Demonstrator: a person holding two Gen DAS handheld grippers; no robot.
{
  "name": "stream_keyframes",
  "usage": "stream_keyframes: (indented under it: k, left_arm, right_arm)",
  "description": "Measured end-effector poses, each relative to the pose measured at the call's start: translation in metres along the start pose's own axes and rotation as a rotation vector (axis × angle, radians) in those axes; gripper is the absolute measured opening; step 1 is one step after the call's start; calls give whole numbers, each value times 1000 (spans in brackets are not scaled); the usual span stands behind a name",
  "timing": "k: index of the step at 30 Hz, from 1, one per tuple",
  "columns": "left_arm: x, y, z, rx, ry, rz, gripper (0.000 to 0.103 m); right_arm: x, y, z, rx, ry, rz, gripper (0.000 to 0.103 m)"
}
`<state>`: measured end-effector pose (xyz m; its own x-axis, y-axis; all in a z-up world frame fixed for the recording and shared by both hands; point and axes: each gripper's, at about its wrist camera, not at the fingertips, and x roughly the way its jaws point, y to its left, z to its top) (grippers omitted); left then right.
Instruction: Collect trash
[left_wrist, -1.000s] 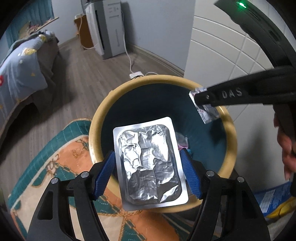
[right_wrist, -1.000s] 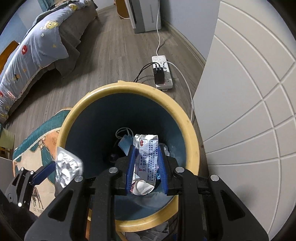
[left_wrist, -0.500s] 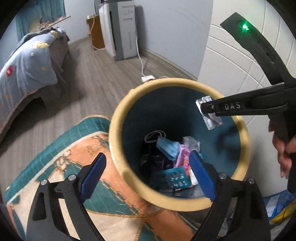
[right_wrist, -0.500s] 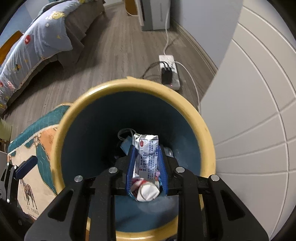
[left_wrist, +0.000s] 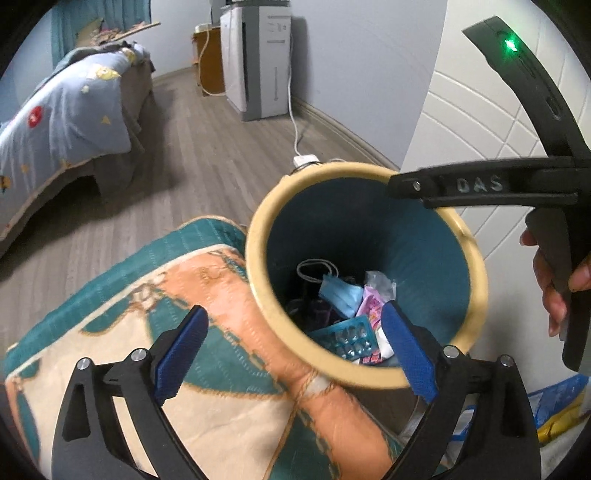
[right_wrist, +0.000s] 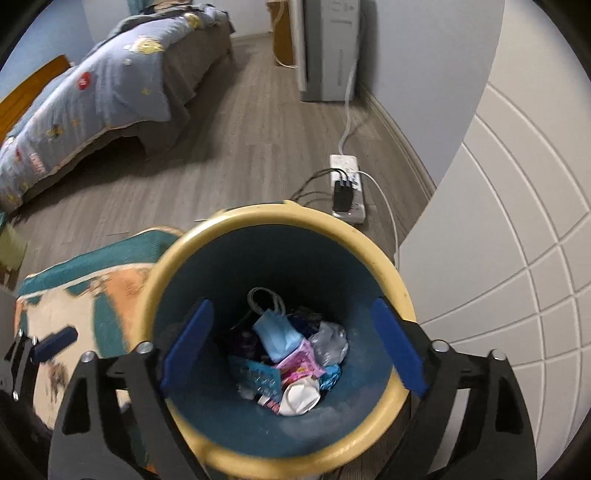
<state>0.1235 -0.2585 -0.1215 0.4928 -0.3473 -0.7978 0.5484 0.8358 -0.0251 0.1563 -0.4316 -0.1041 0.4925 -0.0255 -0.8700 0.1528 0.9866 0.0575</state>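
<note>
A: What was the room?

B: A bedroom: wood floor (right_wrist: 236, 155), a rug (left_wrist: 207, 369) beside the bin (right_wrist: 391, 291).

A: The grippers?

B: The left gripper (left_wrist: 295, 354) was spread wide, holding nothing, over the bin's near rim. The right gripper (right_wrist: 291, 354) was spread too, above the bin.

A: And the trash?

B: The trash (right_wrist: 291, 362) lay at the bin's bottom.

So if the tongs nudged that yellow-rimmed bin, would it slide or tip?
The bin looks like thin plastic holding only light scraps such as a face mask, so it probably slides easily. It is tall and narrows toward its base, so a push at the rim might tip it.
</note>
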Motion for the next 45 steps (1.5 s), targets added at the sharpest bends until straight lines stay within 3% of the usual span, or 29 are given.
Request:
stream_keyframes:
  k: [2, 9, 14, 17, 21, 25, 28, 31, 36, 45]
  left_arm:
    - [-21, 3, -2, -7, -21, 3, 97]
    - [-84, 6, -4, -16, -70, 16, 98]
    - [-126, -4, -8, 9, -105, 12, 98]
    - [-149, -8, -17, -5, -130, -17, 98]
    - [-176, -11, -28, -45, -194, 7, 98]
    - [-186, -21, -38, -24, -215, 49, 98]
    - [-189, -23, -42, -27, -234, 106, 98]
    - [-193, -16, -42, -47, -268, 90, 98]
    - [-200, -11, -44, -53, -285, 98, 98]
    - [-208, -7, -50, -54, -285, 104, 98]
  right_arm:
    - [-20, 6, -6, -12, -11, -8, 97]
    - [-86, 4, -34, 70, -32, 24, 97]
    - [-122, 3, -60, 66, -71, -11, 97]
    - [-143, 4, -71, 73, -115, -16, 97]
    - [-173, 6, -77, 70, -194, -77, 97]
    - [-199, 11, -82, 72, -273, -69, 97]
    - [-203, 17, -91, 65, -245, -80, 97]
    - [-204, 21, -99, 60, -214, -71, 97]
    - [-229, 29, -104, 21, -306, -95, 97]
    - [-232, 47, -109, -38, -327, -128, 97]
